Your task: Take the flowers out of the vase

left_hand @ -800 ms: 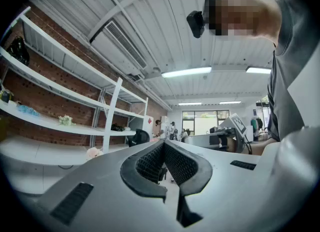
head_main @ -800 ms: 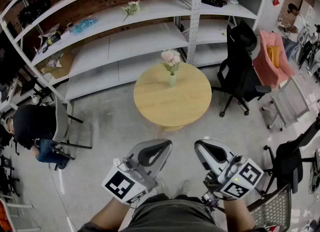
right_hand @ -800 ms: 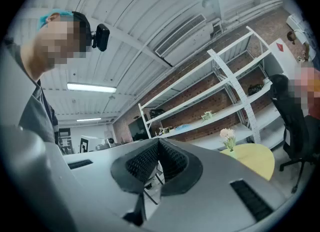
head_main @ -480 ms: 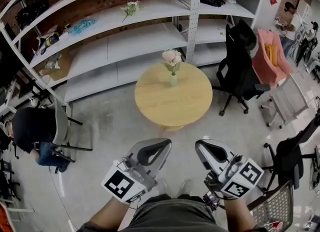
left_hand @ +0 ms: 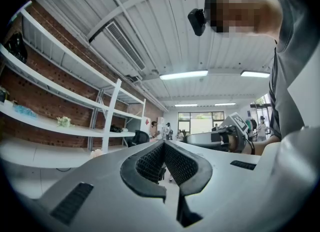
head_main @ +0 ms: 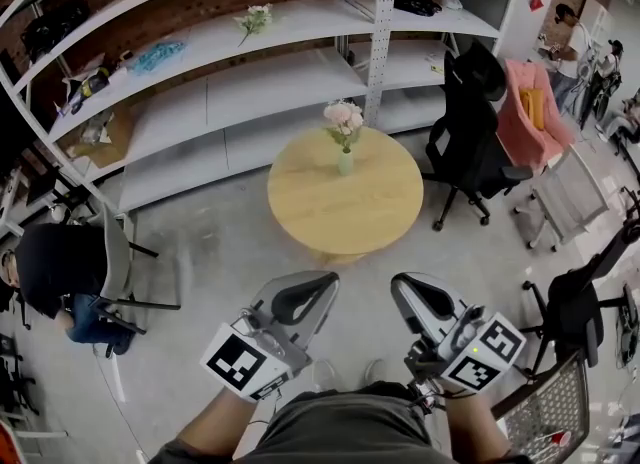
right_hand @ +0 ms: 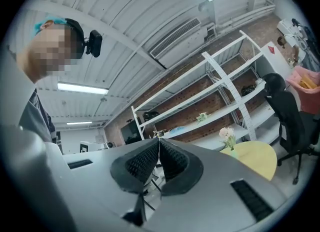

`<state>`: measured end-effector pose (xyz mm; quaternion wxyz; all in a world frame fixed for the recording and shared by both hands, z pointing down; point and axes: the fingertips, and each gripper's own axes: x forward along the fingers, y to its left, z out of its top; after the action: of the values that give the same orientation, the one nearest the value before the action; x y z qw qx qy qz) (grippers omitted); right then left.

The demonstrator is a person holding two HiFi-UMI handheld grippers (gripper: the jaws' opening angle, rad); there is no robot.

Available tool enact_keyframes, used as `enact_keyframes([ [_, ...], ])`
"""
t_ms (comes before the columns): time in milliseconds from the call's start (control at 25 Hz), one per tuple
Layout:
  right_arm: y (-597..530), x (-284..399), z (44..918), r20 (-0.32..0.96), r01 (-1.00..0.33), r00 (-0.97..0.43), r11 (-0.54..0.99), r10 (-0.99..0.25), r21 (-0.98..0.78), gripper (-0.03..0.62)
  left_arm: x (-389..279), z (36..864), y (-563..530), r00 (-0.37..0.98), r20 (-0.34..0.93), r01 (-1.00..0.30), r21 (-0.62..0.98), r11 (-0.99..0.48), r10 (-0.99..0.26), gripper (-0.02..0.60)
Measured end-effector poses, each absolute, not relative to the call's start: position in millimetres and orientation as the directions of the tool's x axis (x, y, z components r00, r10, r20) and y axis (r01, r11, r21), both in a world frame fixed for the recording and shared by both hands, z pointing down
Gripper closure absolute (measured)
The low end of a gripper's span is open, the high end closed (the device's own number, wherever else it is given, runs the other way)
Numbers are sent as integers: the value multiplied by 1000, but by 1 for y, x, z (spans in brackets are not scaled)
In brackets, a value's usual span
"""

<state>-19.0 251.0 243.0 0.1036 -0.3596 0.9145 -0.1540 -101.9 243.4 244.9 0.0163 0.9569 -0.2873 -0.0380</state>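
Pink flowers [head_main: 343, 115] stand in a small pale green vase [head_main: 344, 162] at the far side of a round wooden table [head_main: 345, 207]. From the right gripper view the flowers [right_hand: 228, 134] and table [right_hand: 256, 160] show off to the right. My left gripper [head_main: 325, 281] and right gripper [head_main: 400, 284] are held low near my body, well short of the table. Both are shut with nothing between the pads; the tips meet in the left gripper view [left_hand: 163, 144] and the right gripper view [right_hand: 158, 141].
White shelving [head_main: 260, 72] runs behind the table, with another flower bunch [head_main: 254, 20] on it. A black office chair [head_main: 470, 142] and a pink chair [head_main: 535, 112] stand to the right. A person sits at left [head_main: 60, 272]. A mesh chair [head_main: 545, 417] is by my right.
The view has shifted slightly; both grippers stay shut and keep their places near my body. The flowers remain in the vase.
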Motion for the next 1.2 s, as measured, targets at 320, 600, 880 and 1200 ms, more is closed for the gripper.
enact_keyframes([
  [320,223,-19,250,-50,-664,-692,662,-720,-348,579,-97,254,210,839,-30,-541,57,-839,-543,575],
  [600,158,4,286,-7,-666,-687,634,-726,-393,579,-79,280,153,815,27,-579,78,-812,-579,575],
  [880,80,34,313,32,-625,-734,657,-678,-421,578,-50,288,82,767,65,-642,80,-763,-639,575],
  [1200,11,79,324,51,-580,-780,690,-624,-433,578,-17,283,16,701,79,-713,63,-698,-709,575],
])
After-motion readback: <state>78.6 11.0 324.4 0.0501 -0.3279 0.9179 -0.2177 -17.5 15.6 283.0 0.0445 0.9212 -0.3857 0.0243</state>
